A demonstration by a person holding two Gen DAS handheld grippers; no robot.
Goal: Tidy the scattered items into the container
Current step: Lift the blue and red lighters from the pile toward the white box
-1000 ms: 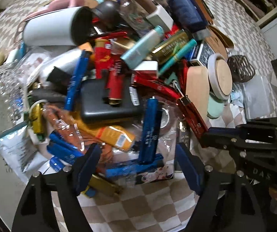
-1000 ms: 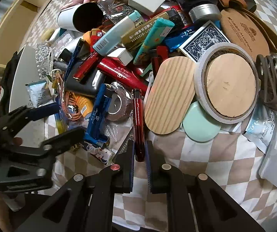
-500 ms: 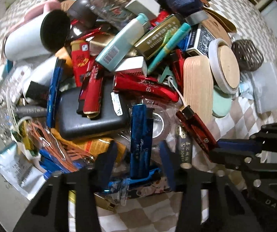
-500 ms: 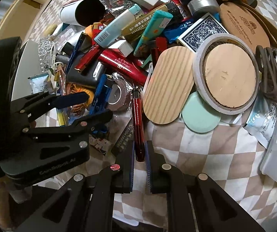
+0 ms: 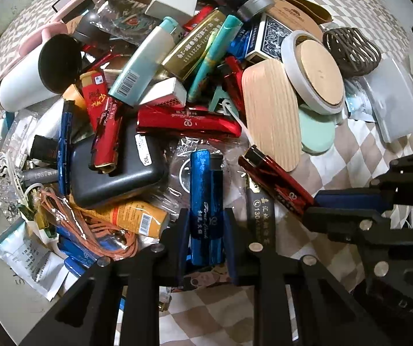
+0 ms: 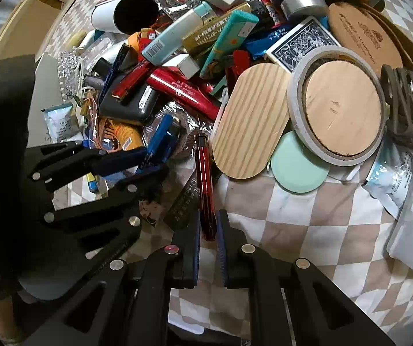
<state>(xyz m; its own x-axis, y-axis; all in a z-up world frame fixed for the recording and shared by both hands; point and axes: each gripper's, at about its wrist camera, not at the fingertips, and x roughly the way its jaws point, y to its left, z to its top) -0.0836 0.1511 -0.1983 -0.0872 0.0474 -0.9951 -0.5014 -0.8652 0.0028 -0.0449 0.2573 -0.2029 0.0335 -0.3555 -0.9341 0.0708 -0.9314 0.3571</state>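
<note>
Where jaws gaped earlier, left hand-held gripper [image 5: 206, 230] (right's clamped) now squeezes blue lighter [image 5: 205, 199].

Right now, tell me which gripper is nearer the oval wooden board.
Right. The right gripper, shut on a red pen, sits just beside the board; the left gripper, clamping a blue pen, is farther off.

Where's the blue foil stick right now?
Left wrist view, bottom centre: blue foil stick sits between the left gripper pads, right of the black case.
</note>
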